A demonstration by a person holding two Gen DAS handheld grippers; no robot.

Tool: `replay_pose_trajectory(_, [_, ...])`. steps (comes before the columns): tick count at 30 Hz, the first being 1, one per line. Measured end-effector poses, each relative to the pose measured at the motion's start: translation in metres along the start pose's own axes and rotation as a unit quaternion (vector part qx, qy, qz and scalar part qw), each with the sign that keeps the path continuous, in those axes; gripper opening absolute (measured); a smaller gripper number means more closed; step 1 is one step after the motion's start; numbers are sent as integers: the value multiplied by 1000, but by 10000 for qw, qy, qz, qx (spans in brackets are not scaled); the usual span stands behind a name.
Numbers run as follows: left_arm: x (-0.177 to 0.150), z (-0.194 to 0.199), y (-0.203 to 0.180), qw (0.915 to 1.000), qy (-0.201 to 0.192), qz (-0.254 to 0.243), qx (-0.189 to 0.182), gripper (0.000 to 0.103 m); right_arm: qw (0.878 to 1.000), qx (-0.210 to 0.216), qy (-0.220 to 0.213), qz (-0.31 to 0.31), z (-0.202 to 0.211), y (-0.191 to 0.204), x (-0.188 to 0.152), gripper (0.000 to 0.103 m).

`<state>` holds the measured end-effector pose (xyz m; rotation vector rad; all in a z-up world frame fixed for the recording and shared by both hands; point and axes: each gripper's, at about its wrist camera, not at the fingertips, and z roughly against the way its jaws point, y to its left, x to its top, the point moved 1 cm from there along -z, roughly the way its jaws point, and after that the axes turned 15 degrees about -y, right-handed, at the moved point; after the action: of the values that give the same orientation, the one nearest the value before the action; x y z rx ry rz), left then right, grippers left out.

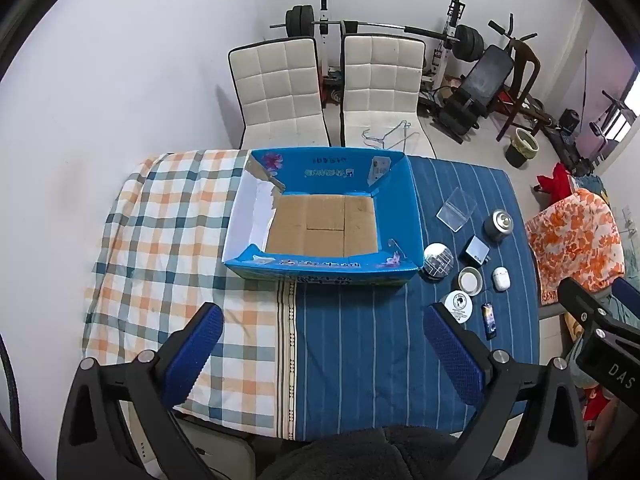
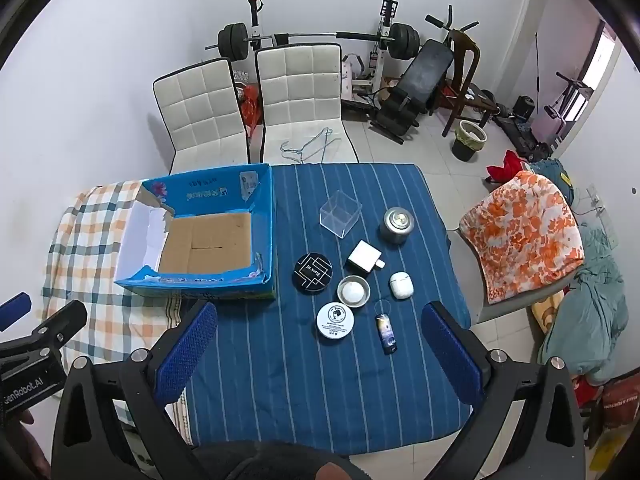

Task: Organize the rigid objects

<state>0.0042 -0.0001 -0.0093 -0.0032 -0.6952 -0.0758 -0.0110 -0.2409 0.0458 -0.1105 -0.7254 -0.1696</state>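
Note:
An empty blue cardboard box [image 1: 412, 216] [image 2: 264, 220] with a brown bottom sits mid-table. To its right lie several small items: a clear plastic cube [image 2: 340, 214], a metal tin [image 2: 396, 220], a white charger [image 2: 364, 260], a black round case [image 2: 313, 273], a small metal dish [image 2: 353, 291], a white earbud case [image 2: 401, 285], a white round tin [image 2: 335, 320] and a small dark tube [image 2: 386, 333]. My left gripper [image 1: 324, 326] hovers open above the table in front of the box. My right gripper [image 2: 320, 324] hangs open above the near items, holding nothing.
The table wears a checked cloth [image 1: 160, 240] on the left and a blue striped cloth [image 2: 320, 380] on the right. Two white chairs [image 2: 296, 96] stand behind it, a chair with an orange floral cover [image 2: 524, 232] at right. Gym gear and a bin [image 2: 468, 140] fill the back.

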Motion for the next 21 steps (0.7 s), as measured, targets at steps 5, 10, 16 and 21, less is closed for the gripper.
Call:
replay_pose_trajectory(5, [0,-1,0,10000,25,-25,-22,103,10000,40,61,-43,-1,0,2,103])
replay_pose_trajectory(10, [6,2,-1,10000,-31,-6,10,103,10000,15,18,10,0,3,6,103])
replay_pose_trajectory(16, [9,2,1,10000,-53,4,30,103,10000,12,-20,27,7,5,4,103])
replay_pose_trajectory(21, [12,2,0,10000,-74,-15,39,103,10000,8,-44,22,7,5,2,103])
